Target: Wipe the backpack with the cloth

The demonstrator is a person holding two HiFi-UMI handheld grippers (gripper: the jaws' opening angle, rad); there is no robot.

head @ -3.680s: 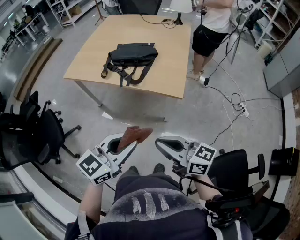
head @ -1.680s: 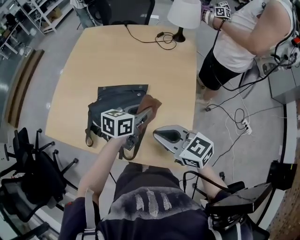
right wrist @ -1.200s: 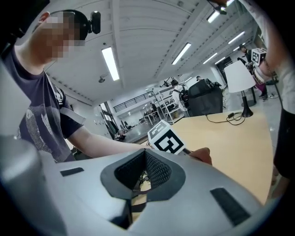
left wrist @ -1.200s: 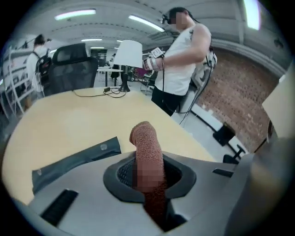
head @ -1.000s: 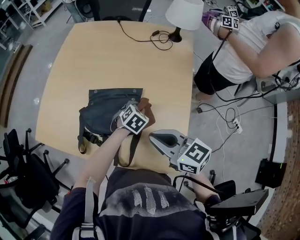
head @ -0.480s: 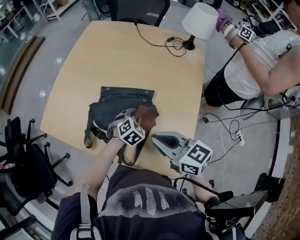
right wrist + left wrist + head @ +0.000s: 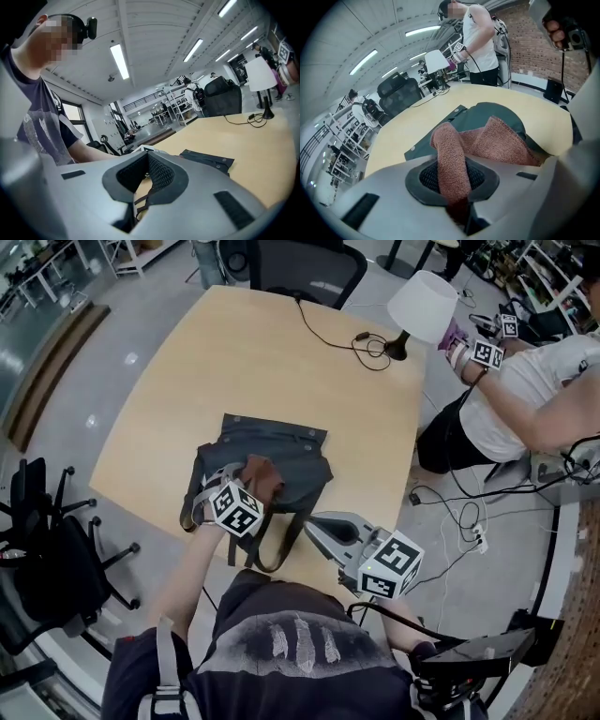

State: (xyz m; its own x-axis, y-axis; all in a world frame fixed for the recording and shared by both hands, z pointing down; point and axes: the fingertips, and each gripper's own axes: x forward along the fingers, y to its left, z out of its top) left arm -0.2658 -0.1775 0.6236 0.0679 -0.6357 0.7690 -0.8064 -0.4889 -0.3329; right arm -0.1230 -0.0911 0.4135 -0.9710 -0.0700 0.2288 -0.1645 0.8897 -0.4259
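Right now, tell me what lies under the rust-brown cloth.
The dark grey fabric backpack, flat on the pale wooden table. The left tool pinches the rust-brown terry cloth; the backpack patch beneath it is hidden.

Tan table (image 7: 234, 352) on grey floor (image 7: 84, 381); white lamp (image 7: 422, 306) at its far corner; black chairs (image 7: 300, 268) nearby.

Large open-plan workspace, part office and part robotics lab. A pale wooden bench (image 7: 234, 362) stands on a polished grey concrete floor (image 7: 75, 399), with black wheeled office chairs (image 7: 47, 549) around it. Loose cables (image 7: 459, 512) and a power strip (image 7: 478, 540) trail across the floor. Long strip lights (image 7: 121, 61) run along a high white ceiling (image 7: 154, 28). Metal shelving racks (image 7: 337, 154) and more desks (image 7: 33, 261) fill the background. One wall (image 7: 525, 56) is bare brick.
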